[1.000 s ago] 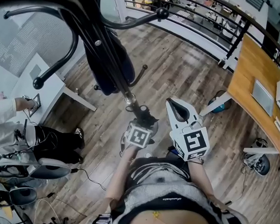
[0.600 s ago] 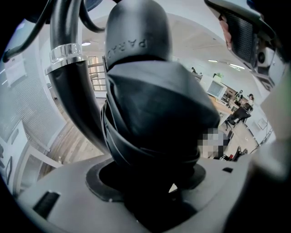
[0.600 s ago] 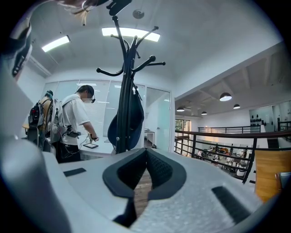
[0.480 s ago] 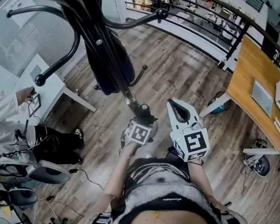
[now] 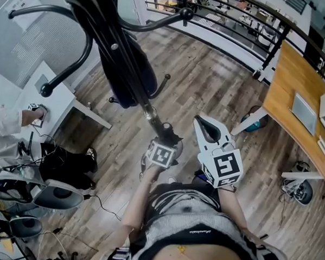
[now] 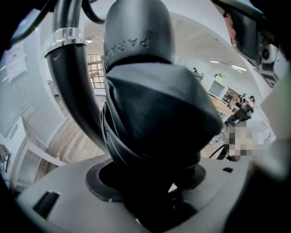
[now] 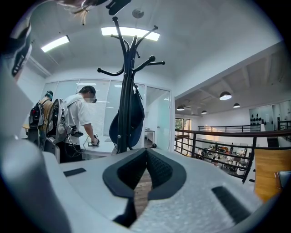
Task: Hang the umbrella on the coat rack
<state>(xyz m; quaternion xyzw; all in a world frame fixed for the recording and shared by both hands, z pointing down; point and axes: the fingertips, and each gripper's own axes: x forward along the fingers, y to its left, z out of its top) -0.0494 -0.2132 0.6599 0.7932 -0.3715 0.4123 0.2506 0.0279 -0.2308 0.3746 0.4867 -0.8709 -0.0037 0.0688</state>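
Note:
A black folded umbrella (image 5: 167,136) sits between the jaws of my left gripper (image 5: 165,138), which is shut on it. In the left gripper view the umbrella (image 6: 154,113) fills the middle, right beside the black pole (image 6: 72,77) with a silver ring. The black coat rack (image 5: 120,53) rises just ahead and left of me, its hooks spreading near the camera. In the right gripper view the coat rack (image 7: 123,91) stands a little way off. My right gripper (image 5: 200,119) hovers to the right of the umbrella, shut with nothing in it, its pads (image 7: 157,170) meeting at the tips.
A dark blue bag (image 5: 132,79) hangs on the rack. A person in white (image 5: 5,127) bends over a white table (image 5: 57,99) at left, near an office chair (image 5: 52,195). A black railing (image 5: 228,31) runs across the back, with a wooden desk (image 5: 290,87) at right.
The person at the white table has lowered a hand and a tablet towards the tabletop. Both grippers and the umbrella stay where they were.

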